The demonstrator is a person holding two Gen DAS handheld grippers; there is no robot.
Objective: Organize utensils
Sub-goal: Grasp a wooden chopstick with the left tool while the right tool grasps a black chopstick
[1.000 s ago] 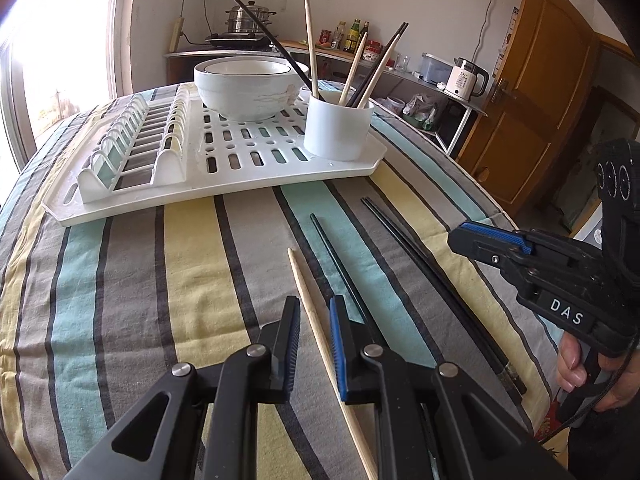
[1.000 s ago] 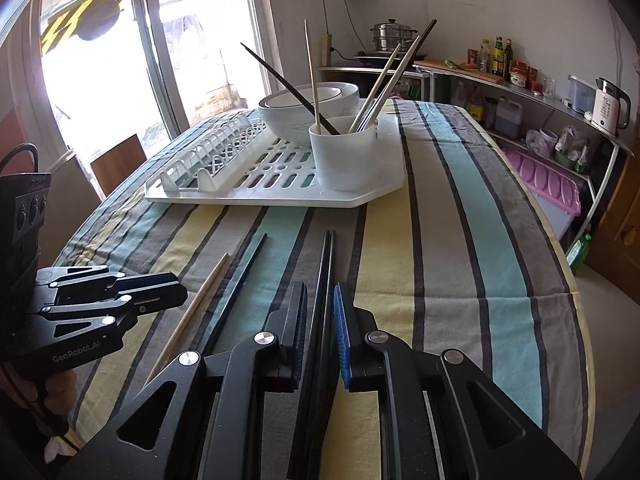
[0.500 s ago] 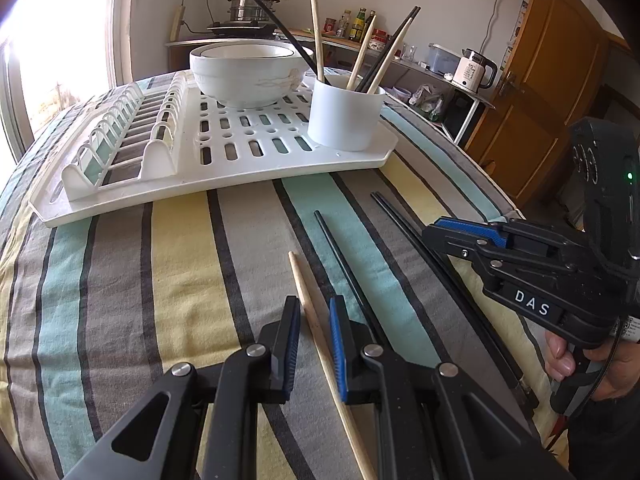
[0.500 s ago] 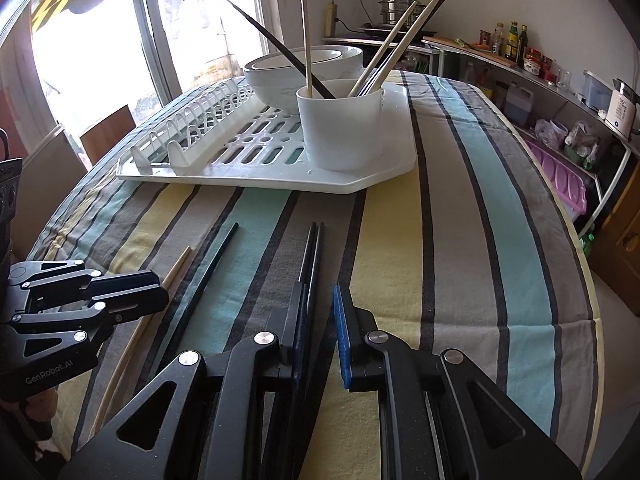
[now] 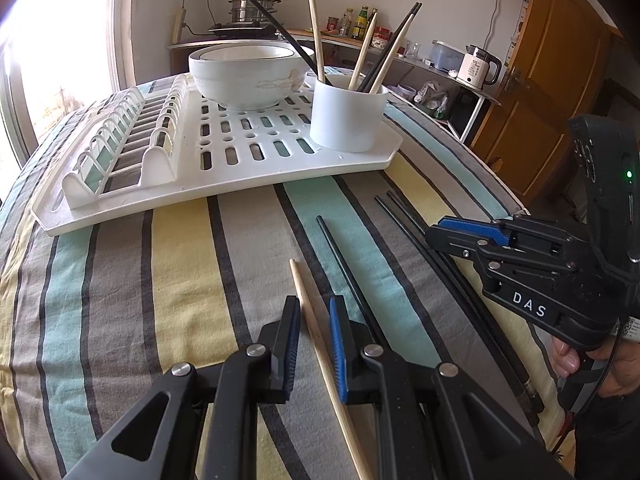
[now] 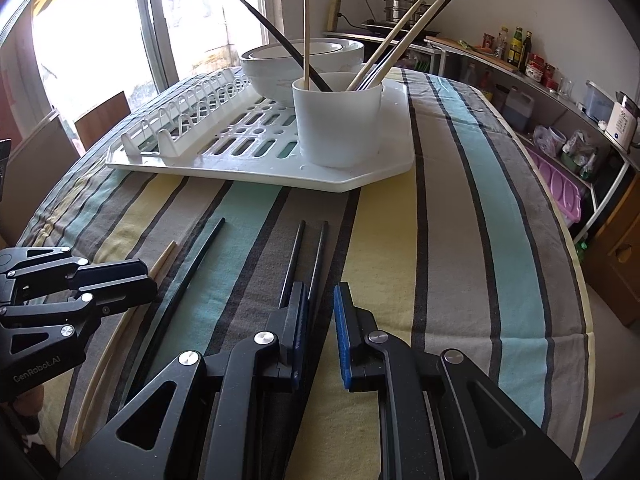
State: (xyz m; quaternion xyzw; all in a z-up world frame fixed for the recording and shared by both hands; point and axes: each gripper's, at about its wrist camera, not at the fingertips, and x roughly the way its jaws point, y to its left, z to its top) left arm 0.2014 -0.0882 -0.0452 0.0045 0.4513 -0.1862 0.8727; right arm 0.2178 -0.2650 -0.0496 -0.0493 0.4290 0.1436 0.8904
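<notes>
A bench (image 5: 120, 300) covered by a striped cloth (image 6: 480, 240) is filling most of each view. A white drying rack (image 5: 248, 160) is lying on it in the upper centre. Below the rack, a wooden chopstick (image 5: 316, 332), a single black chopstick (image 5: 340, 256) and a pair of black chopsticks (image 6: 308, 248) are resting directly on the cloth, side by side.
</notes>
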